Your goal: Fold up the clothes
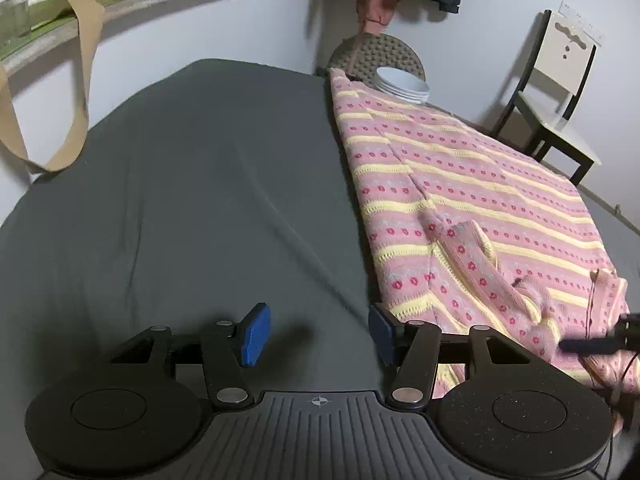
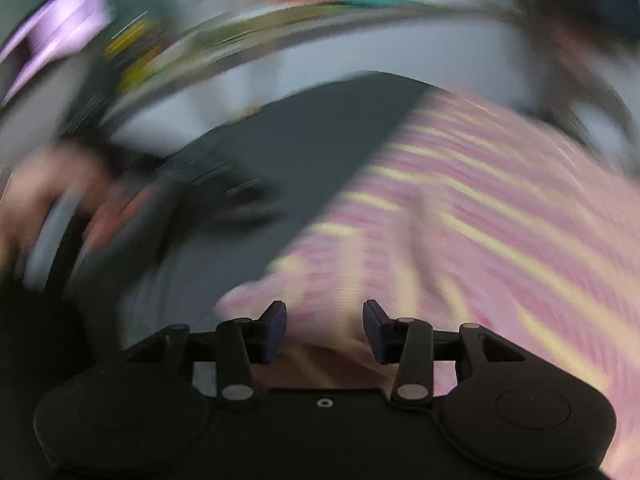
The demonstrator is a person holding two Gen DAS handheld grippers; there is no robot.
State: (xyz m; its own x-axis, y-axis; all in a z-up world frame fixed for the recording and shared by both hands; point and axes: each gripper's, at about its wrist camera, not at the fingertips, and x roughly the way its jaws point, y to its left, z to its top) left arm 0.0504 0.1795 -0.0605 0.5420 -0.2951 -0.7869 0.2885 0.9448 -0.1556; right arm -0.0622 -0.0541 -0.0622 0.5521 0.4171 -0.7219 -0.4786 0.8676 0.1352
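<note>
Two cameras, and only the left wrist one is sharp: the pink knitted sweater with yellow stripes [image 1: 460,184] lies flat on the right side of the dark grey sheet-covered table [image 1: 192,184]. The left gripper [image 1: 318,334] hovers at its near edge, fingers apart, empty. The right wrist view's all blur, but the right gripper [image 2: 325,330] is spread wide over the sweater, holding nothing.

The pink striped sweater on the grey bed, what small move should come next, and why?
Probably close the open right hand-held gripper on the pink striped sweater edge under its fingers. The left hand-held gripper is open too, over the bare grey bed, holding nothing. The right view is blurred, so steady it first.
</note>
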